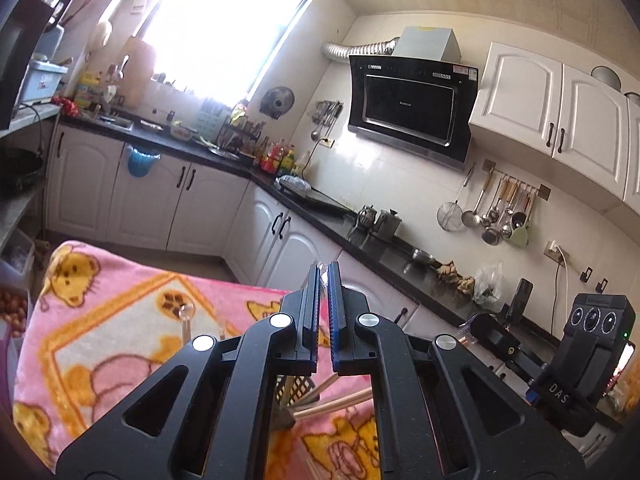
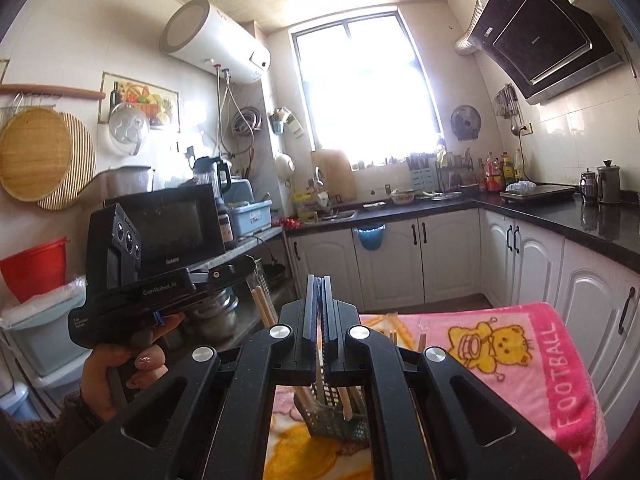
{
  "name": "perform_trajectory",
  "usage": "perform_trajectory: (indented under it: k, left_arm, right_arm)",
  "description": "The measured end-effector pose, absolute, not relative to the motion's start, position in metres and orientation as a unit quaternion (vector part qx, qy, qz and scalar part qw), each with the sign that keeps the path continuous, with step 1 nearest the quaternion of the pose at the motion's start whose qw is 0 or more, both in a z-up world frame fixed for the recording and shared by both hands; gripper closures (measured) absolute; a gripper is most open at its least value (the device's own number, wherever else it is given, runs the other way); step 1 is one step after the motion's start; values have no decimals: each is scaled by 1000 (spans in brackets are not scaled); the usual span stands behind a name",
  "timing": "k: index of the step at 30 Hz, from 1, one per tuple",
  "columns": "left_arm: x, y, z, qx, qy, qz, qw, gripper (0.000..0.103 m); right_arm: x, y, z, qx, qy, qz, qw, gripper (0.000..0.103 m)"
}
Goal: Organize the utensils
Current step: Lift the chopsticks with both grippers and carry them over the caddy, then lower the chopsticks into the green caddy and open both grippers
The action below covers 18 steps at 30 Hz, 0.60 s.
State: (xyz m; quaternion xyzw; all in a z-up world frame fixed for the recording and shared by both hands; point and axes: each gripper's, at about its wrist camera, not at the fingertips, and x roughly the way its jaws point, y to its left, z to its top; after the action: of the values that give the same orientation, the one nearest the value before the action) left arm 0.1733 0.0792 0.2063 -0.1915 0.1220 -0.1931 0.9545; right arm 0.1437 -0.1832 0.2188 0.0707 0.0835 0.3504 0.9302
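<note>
A dark mesh basket stands on the pink cartoon blanket. Several wooden chopsticks lean out of it. In the left wrist view the same basket and chopsticks show under my fingers. My left gripper hangs above the basket, shut, with only a thin pale sliver showing between the pads. My right gripper is shut too, above the basket, and a chopstick stands behind its fingers. A hand holds the left gripper at the left, level with the right one.
Clear upright pieces stand on the blanket. Black counters with white cabinets run along the walls, and ladles hang on a rail. A microwave and a red bucket sit at the left. The window glares.
</note>
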Motion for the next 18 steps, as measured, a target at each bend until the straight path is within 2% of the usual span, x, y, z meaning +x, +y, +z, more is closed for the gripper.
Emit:
perform_trajectory:
  k: [18]
  left_arm:
    - [204,76,216,-177,110,-180,961,101]
  right_arm:
    - [174,-176,234,87,69,354,929,101]
